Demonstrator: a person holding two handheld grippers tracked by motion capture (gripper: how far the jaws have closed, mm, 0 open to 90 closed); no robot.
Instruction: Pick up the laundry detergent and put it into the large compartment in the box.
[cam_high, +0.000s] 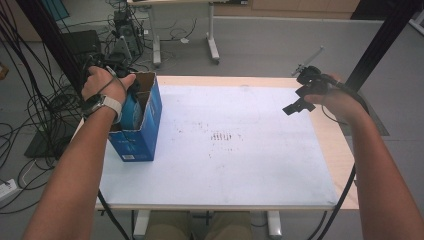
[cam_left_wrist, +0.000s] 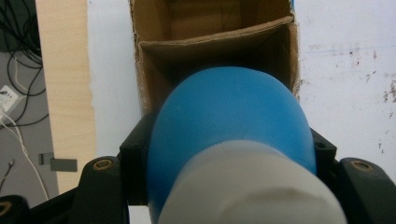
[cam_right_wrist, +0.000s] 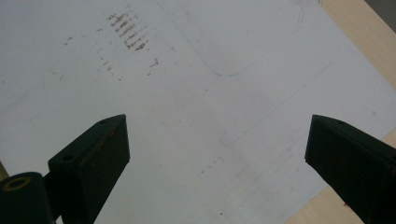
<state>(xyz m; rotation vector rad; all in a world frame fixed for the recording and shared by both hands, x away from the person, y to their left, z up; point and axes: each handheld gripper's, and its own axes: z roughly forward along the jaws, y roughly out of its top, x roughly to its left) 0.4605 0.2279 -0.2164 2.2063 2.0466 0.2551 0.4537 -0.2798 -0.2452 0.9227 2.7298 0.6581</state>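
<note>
Cables and desk legs crowd the grey floor behind your table (cam_high: 320, 150), which carries a stained white sheet (cam_high: 225, 150). Your left hand-held gripper (cam_left_wrist: 229, 154) is clamped on a blue bottle (cam_left_wrist: 229, 116) with a white cap (cam_left_wrist: 247, 186), holding it over the open cardboard box (cam_high: 142, 125) that stands at the sheet's left edge. Your right hand-held gripper (cam_right_wrist: 219, 149) hovers above the sheet near the table's far right corner, jaws spread wide and holding nothing.
</note>
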